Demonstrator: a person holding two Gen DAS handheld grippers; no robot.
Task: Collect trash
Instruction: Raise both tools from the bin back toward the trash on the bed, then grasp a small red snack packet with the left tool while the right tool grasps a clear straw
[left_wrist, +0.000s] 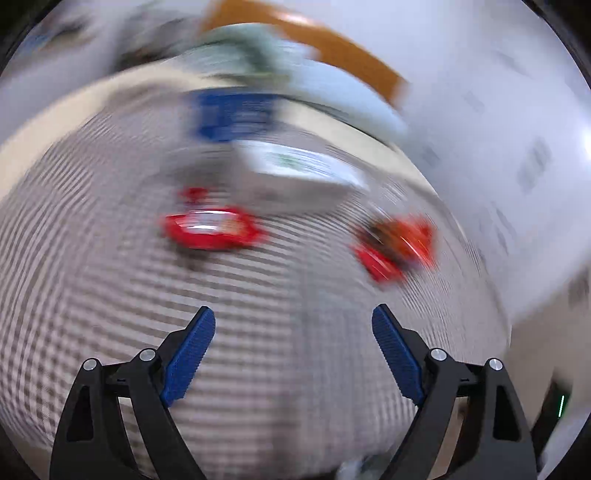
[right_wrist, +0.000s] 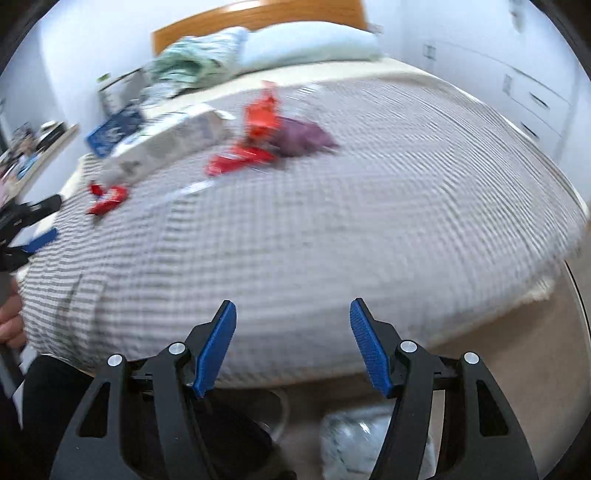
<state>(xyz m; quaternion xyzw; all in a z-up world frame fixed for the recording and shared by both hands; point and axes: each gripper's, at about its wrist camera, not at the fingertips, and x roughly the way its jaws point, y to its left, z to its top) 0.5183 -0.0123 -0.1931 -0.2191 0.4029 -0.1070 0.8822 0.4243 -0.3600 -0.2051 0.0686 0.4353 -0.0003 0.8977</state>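
Trash scattered over the grey-and-white striped bed cover (right_wrist: 332, 229): small crumpled red wrapper (right_wrist: 107, 197) near the cover's left edge, flat red wrapper (right_wrist: 236, 160) further in, upright orange-red crinkled packet (right_wrist: 263, 114) just behind it, crumpled purple wrapper (right_wrist: 303, 138) touching on the right. Long white cardboard box (right_wrist: 173, 138) lying beside these, flat blue printed card or pack (right_wrist: 114, 131) at its far end. From the left wrist view, heavily blurred: one red wrapper (left_wrist: 212, 229) ahead, orange-red packet (left_wrist: 400, 245) to the right, white box (left_wrist: 299, 173) and blue card (left_wrist: 234, 114) beyond.

Left gripper (left_wrist: 293, 325) above the cover, blue-padded jaws spread wide, nothing between them. Right gripper (right_wrist: 293, 321) over the near edge of the bed, jaws parted, nothing held. Seen at the far left of the right wrist view, left gripper (right_wrist: 35, 225) with part of a hand (right_wrist: 11, 325) below.

Pale blue pillow (right_wrist: 310, 46) and rumpled green-patterned bedding (right_wrist: 192, 61) against an orange-brown wooden headboard (right_wrist: 258, 14). White drawer fronts (right_wrist: 532, 99) along the right wall. Crinkled clear plastic bag (right_wrist: 354, 439) on the floor below the right gripper.
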